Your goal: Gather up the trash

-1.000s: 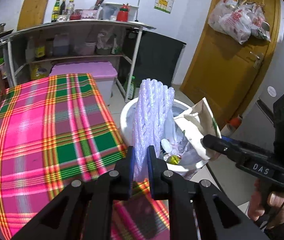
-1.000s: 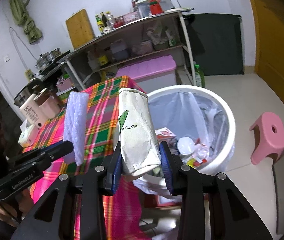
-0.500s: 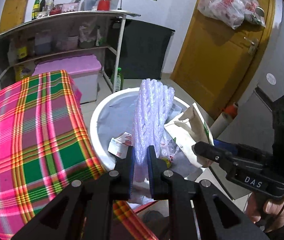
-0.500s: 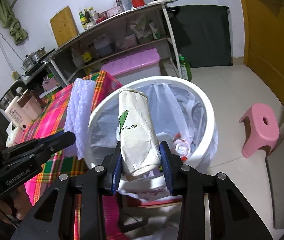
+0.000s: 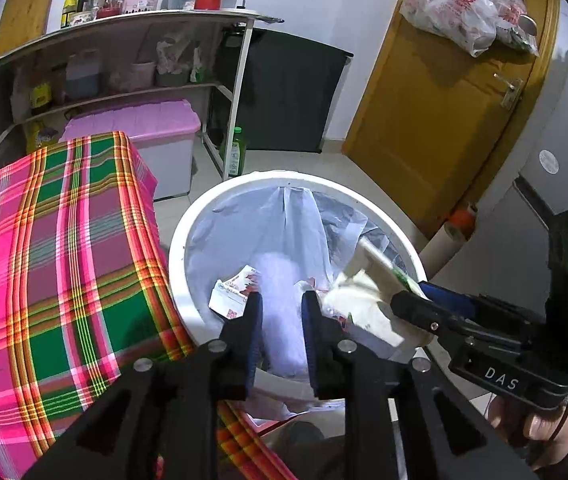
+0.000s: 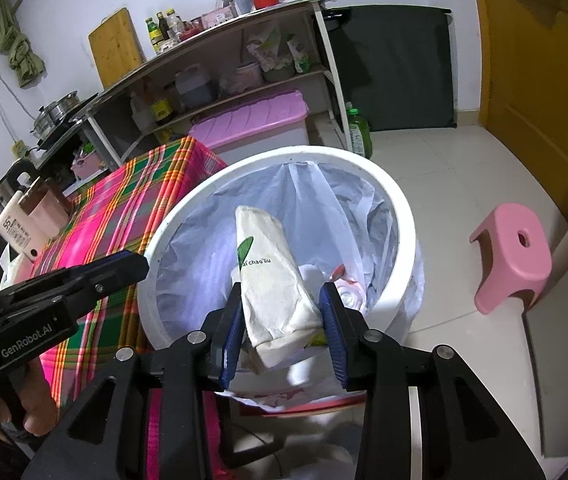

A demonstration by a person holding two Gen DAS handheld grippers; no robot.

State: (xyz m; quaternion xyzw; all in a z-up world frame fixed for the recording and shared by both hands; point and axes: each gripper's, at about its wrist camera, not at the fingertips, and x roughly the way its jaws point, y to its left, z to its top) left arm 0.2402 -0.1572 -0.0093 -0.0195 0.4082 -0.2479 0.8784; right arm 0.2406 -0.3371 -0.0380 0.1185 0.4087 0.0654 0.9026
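Note:
A white round trash bin (image 5: pixel 188 240) lined with a clear bag stands beside the table; it also shows in the right wrist view (image 6: pixel 399 216). My left gripper (image 5: pixel 280 312) is open above the bin. The white bubble wrap (image 5: pixel 280 320) is blurred, dropping between the jaws into the bin. My right gripper (image 6: pixel 284 320) has its jaws apart around a beige paper bag (image 6: pixel 272 276) with a green leaf logo, tilted over the bin; whether the pads touch the bag is unclear. A red and white carton (image 5: pixel 232 292) lies in the bin.
A table with a pink and green plaid cloth (image 5: pixel 56 264) lies left of the bin. A pink stool (image 6: pixel 515 256) stands on the floor to the right. Shelves with a purple-lidded box (image 5: pixel 140 132) stand behind. A yellow door (image 5: pixel 443 112) is at the right.
Both grippers moved from the table edge to over the bin. The left gripper opened and let go of the bubble wrap, which falls. The right jaws widened around the paper bag.

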